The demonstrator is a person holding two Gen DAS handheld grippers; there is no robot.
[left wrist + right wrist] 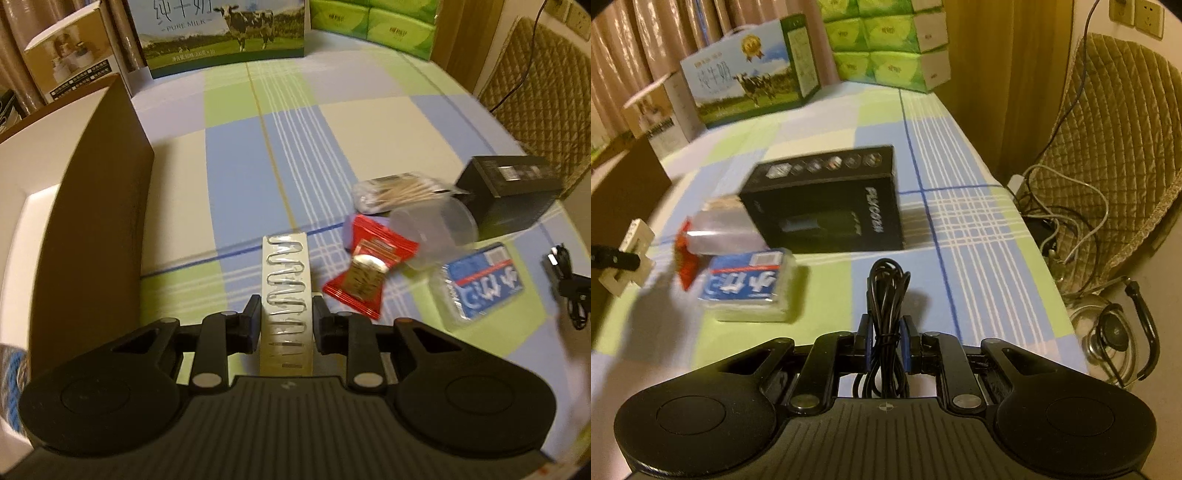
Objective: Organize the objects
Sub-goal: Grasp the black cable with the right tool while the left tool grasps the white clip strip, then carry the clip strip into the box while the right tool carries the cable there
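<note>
Black bundled cable (886,306), soft and light, sits pinched mid-coil in the right gripper (886,332) above the checked tablecloth (960,240). The left gripper (286,325) clamps a stiff, light card of clips (285,291) by its long edges, beside the open cardboard box (92,184).

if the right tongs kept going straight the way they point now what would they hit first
Probably the black box. The right tongs, shut on a bundled black cable, point across open tablecloth toward the box's right end. Depth is unclear, so they might pass just right of it.
</note>
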